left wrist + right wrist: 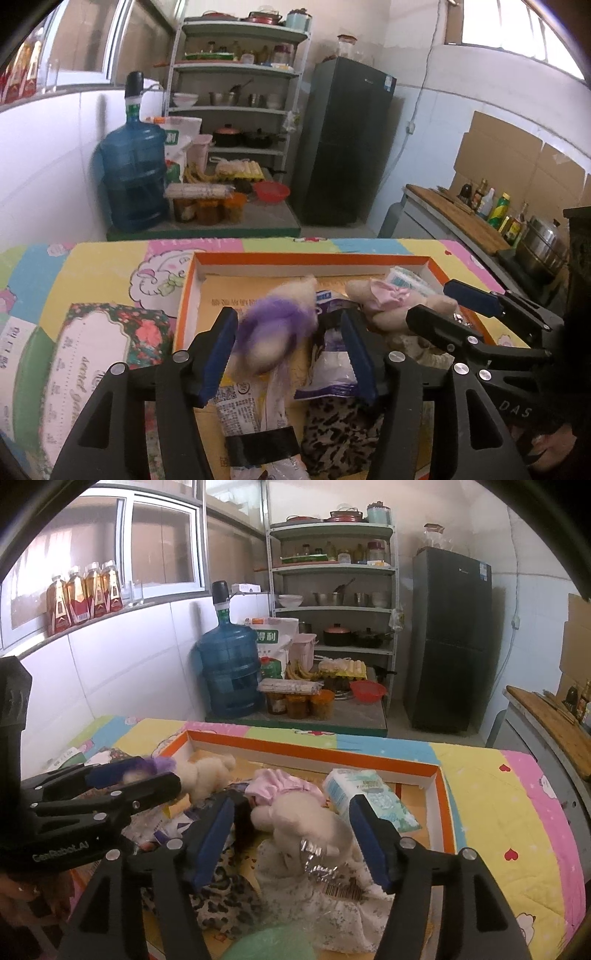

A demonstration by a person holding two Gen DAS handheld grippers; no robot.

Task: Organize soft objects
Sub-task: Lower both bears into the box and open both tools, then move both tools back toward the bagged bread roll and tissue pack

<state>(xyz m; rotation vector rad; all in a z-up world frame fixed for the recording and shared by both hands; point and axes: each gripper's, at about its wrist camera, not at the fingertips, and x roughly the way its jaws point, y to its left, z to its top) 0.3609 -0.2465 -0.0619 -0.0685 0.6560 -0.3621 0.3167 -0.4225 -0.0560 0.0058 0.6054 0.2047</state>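
Note:
An orange-rimmed cardboard box (310,257) (314,753) lies on the table and holds soft things. My left gripper (291,354) is open over the box, and a blurred purple-and-cream plush (275,325) is between its jaws, not clamped. It also shows in the right wrist view (159,766). My right gripper (291,834) is open around a cream plush with a pink bow (299,812) (384,299) and a metal keychain (317,860). A leopard-print cloth (336,432) (225,897), a tissue pack (369,797) and plastic packets (243,406) lie in the box.
A patterned quilt (498,812) covers the table. A floral tin (92,350) lies left of the box. A green round object (269,945) is at the bottom edge. Behind stand a water jug (133,177), shelves (240,92), a fridge (343,144) and a counter with bottles (495,210).

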